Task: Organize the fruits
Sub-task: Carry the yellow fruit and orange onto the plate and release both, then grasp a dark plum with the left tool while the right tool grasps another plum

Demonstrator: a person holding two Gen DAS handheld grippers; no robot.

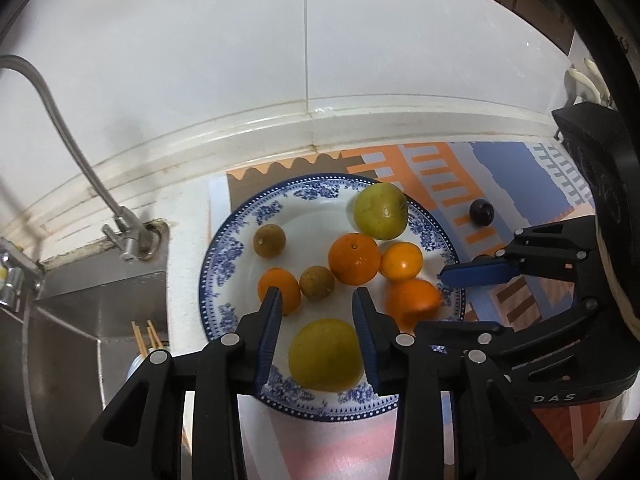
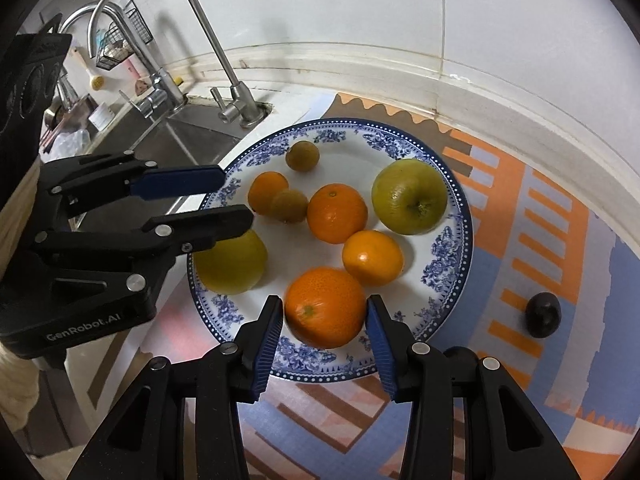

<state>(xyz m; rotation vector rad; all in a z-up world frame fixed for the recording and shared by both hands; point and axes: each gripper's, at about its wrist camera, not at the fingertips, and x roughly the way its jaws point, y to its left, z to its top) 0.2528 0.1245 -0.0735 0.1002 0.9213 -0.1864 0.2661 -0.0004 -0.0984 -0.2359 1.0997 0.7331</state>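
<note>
A blue-and-white plate (image 1: 224,264) (image 2: 452,184) holds several oranges, two yellow-green apples and two small brown fruits. My right gripper (image 2: 325,306) brackets the nearest orange (image 2: 325,306), fingers at its sides; whether the pads touch it is unclear. That orange looks blurred in the left wrist view (image 1: 412,304). My left gripper (image 1: 317,300) is open above a yellow-green apple (image 1: 325,354), which also shows in the right wrist view (image 2: 232,268). A dark plum (image 1: 481,212) (image 2: 543,314) lies on the mat right of the plate.
The plate rests on a patterned orange-and-blue mat (image 2: 540,240) on a white counter. A steel sink (image 1: 88,320) and faucet (image 2: 224,60) lie to the left. A white tiled wall (image 1: 240,60) runs behind.
</note>
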